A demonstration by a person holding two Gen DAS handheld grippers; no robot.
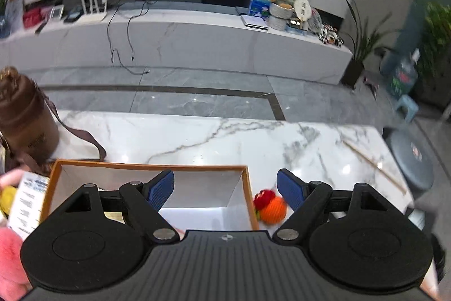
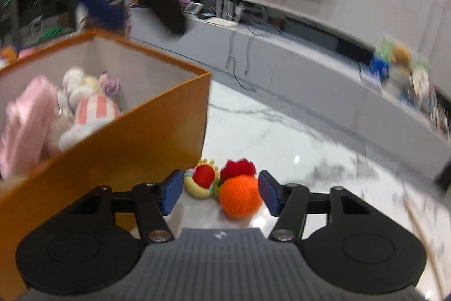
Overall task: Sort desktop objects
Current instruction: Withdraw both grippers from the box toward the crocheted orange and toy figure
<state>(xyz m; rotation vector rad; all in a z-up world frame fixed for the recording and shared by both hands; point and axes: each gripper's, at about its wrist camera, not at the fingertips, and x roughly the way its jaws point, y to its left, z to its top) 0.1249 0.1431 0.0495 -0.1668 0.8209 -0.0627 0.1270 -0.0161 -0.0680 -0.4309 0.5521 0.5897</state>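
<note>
The orange-walled open cardboard box [image 2: 157, 114] holds pink and white plush toys [image 2: 84, 109]. Beside it on the marble lies an orange-and-red crocheted ball toy [image 2: 239, 198], between the right gripper's [image 2: 221, 192] parted pads, unpinched. The left gripper [image 1: 225, 189] gapes empty.

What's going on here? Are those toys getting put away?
Yes, a person with a gripper in each hand is tidying toys off a marble table. The orange box already has soft plush toys in it. The right gripper is open around a crocheted toy with an orange ball on it, lying beside the box, not squeezing it yet. The left gripper is open and empty over the box.
</note>
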